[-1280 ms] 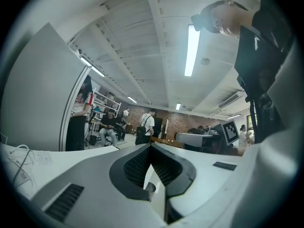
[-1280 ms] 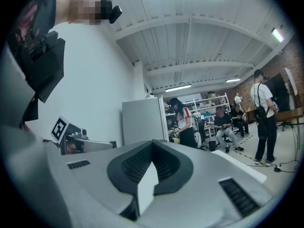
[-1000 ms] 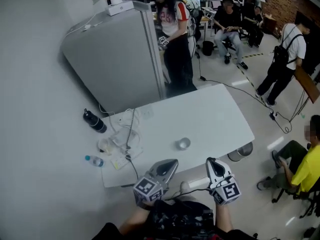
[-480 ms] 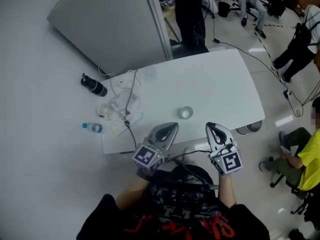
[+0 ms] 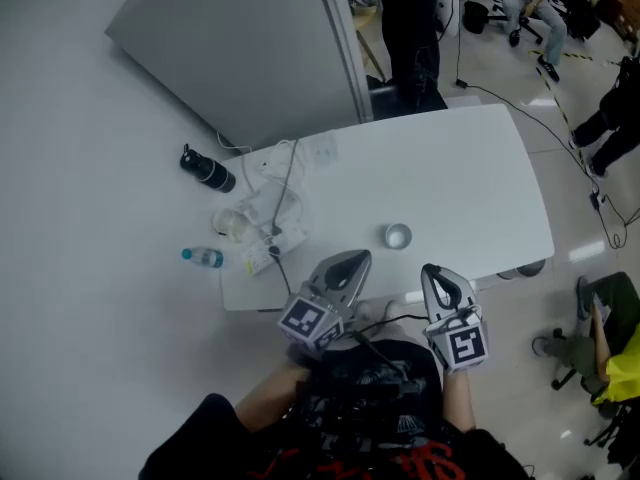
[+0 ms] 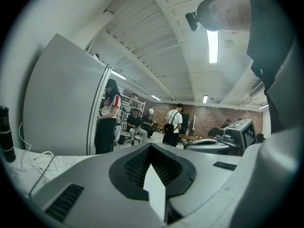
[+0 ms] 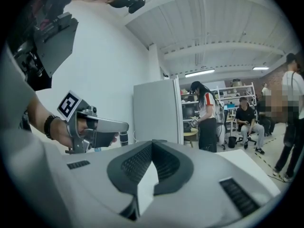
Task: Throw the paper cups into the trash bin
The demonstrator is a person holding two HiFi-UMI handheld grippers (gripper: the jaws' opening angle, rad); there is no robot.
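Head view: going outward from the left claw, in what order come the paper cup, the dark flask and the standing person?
From the left claw:
1. Paper cup, on the table, just right of the claw's tip.
2. Dark flask, well off to the left.
3. Standing person, beyond the table's far edge.

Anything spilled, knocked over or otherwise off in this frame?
Nothing spilled or damaged. The single paper cup stands upright on the white table. The only untidy spot is the cable tangle at the table's left end in the head view.
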